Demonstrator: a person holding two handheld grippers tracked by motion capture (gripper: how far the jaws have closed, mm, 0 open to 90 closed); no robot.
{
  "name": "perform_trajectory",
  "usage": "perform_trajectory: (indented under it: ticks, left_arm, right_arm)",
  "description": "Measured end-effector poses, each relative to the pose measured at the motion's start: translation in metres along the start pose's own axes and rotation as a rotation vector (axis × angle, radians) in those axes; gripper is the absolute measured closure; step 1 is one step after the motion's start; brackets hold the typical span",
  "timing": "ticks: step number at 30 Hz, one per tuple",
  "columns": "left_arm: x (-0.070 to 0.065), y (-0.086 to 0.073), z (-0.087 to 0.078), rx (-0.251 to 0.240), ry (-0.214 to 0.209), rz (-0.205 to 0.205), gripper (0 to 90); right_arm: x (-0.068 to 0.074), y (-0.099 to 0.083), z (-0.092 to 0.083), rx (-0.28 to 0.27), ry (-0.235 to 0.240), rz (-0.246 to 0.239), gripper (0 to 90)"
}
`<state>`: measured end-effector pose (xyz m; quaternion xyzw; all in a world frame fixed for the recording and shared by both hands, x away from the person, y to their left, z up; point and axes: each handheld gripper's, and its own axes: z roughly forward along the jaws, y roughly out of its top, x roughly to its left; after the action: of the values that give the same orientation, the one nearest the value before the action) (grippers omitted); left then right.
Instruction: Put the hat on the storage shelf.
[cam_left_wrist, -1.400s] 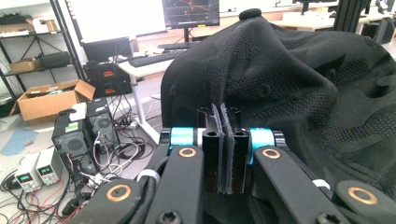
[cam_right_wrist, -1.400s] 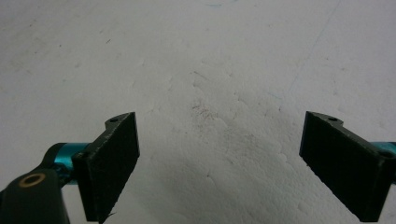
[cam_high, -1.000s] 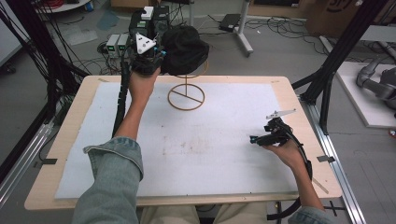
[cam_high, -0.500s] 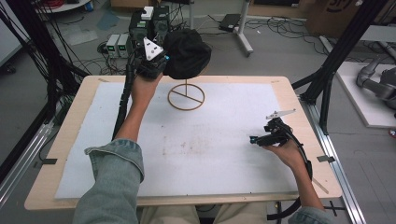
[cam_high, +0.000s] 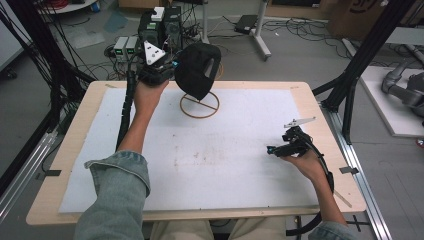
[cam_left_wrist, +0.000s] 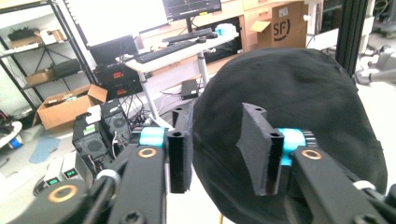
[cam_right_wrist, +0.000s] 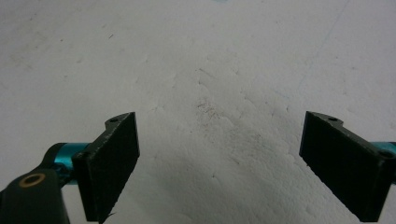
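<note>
A black cap (cam_high: 197, 70) hangs at the table's far side, above a wire stand with a brown ring base (cam_high: 200, 105). My left gripper (cam_high: 175, 67) is raised just left of the cap. In the left gripper view its jaws have just been opening and stand apart (cam_left_wrist: 219, 154). The cap's (cam_left_wrist: 299, 93) edge runs between them, and neither pad presses on it. My right gripper (cam_high: 272, 149) rests low at the right of the white mat (cam_high: 225, 165). Its jaws are wide open (cam_right_wrist: 219, 158) over bare mat.
The wooden table edge (cam_high: 320, 115) frames the mat. Black frame posts (cam_high: 350, 85) rise at the right and left. Computer boxes (cam_high: 160, 25) and cables sit on the floor behind the table. A white lever-like piece (cam_high: 299, 121) lies just beyond my right gripper.
The left gripper's jaws have parted from the cap's edge. The cap has sunk and tipped lower over the ring stand. The right hand has stayed still.
</note>
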<state>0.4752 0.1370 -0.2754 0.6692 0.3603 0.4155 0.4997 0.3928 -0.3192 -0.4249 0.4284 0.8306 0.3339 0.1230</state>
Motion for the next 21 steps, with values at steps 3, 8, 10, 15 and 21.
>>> perform_trajectory:
  ticks: [3,8,10,15,21]
  left_arm:
    - [0.004,-0.002,-0.005,0.005,-0.002,-0.009,61.3]
    - [0.014,-0.010,-0.013,0.045,-0.003,-0.040,54.4]
    - [0.018,-0.014,-0.018,0.060,-0.001,-0.054,51.2]
    - [0.029,-0.026,-0.031,0.103,-0.004,-0.088,46.1]
    - [0.040,-0.041,-0.041,0.174,-0.063,-0.101,43.6]
  right_arm:
    - [0.000,0.000,0.000,0.002,-0.002,-0.001,11.7]
    - [0.000,0.000,0.000,-0.003,-0.002,-0.002,11.6]
    - [0.001,0.000,0.000,-0.003,-0.004,-0.004,11.6]
    - [0.000,0.001,0.000,-0.010,-0.003,-0.002,11.7]
    - [0.002,0.003,0.004,-0.012,-0.002,-0.010,11.6]
